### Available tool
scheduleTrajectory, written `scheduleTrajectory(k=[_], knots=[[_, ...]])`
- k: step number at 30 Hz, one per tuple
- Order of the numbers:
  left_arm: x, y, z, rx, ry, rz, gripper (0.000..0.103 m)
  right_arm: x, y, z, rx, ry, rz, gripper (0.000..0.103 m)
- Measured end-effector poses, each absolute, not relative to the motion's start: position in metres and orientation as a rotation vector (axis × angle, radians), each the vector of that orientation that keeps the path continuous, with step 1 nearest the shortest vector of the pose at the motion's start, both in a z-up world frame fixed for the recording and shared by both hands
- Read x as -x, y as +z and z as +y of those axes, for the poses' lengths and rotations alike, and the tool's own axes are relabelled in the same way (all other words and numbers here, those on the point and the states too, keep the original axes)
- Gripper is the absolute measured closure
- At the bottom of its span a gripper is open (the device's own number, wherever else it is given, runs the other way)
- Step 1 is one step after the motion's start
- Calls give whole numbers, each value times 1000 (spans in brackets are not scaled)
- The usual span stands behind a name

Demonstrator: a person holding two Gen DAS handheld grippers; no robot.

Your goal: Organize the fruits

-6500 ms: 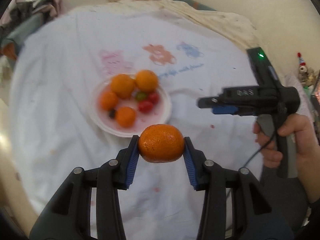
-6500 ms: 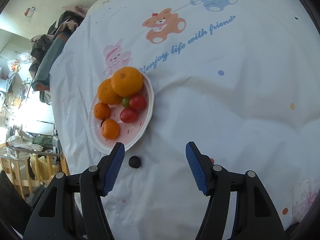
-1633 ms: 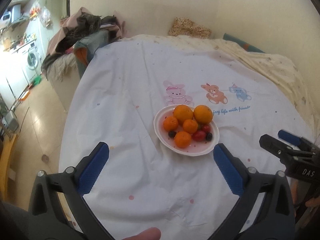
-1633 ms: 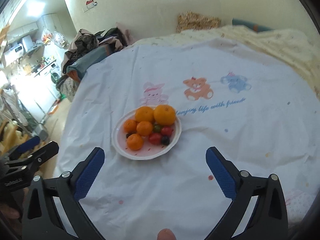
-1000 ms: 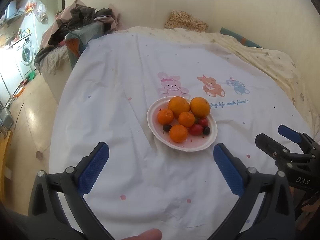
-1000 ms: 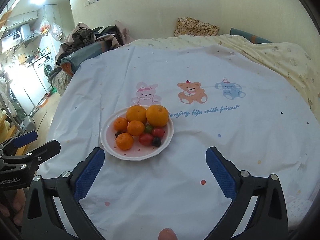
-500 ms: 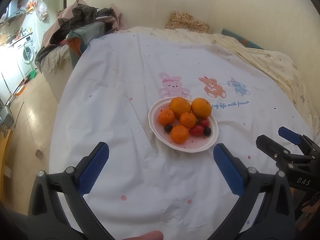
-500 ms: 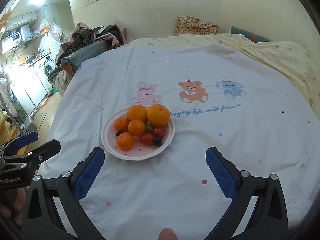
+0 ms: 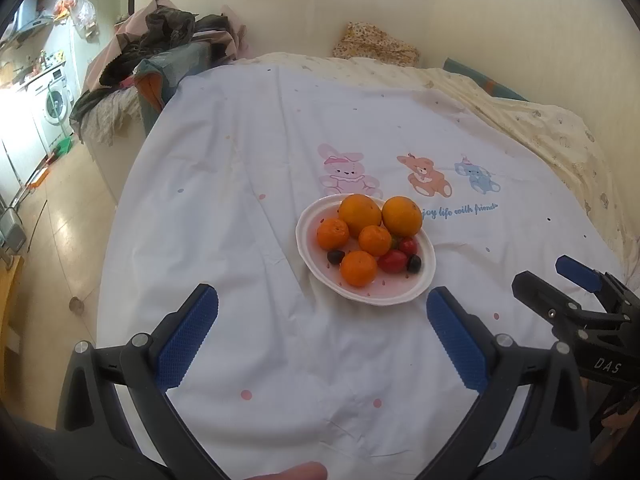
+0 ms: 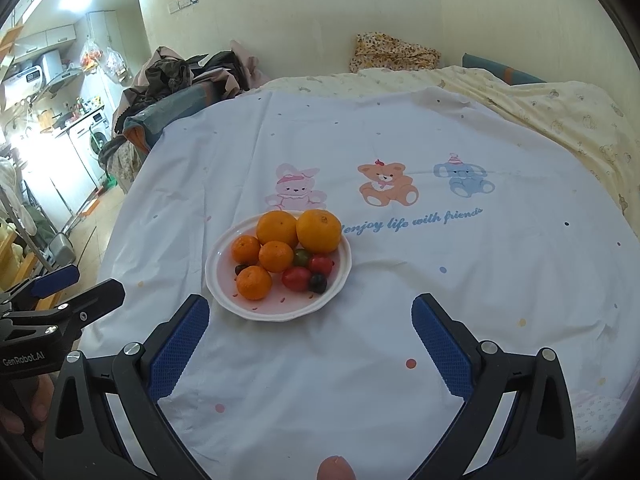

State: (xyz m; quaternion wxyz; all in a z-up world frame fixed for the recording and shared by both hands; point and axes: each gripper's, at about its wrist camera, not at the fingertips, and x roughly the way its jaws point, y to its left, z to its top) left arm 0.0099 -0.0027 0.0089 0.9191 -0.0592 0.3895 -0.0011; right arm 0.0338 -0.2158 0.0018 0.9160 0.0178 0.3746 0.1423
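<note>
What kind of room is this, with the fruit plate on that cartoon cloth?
Most likely a small lived-in flat. The plate sits on a bedsheet printed with cartoon animals, a heap of clothes lies behind it, and a washing machine and kitchen shelves show at far left.

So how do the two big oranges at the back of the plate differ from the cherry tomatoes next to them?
The big oranges are orange, clearly the largest fruit on the white plate, and sit at its far side. The cherry tomatoes are much smaller, mostly red with one greenish one, and lie nearer the front right, beside a dark berry. Both kinds are round, glossy and rest inside the plate; neither is held by a hand-held gripper.
</note>
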Motion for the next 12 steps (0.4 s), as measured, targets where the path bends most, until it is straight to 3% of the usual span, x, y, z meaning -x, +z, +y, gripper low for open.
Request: scheduleTrajectory(k=[12], knots=[[-8,9,-6,127,-11,801,0,-32,1,-215,-39,298,778,0]])
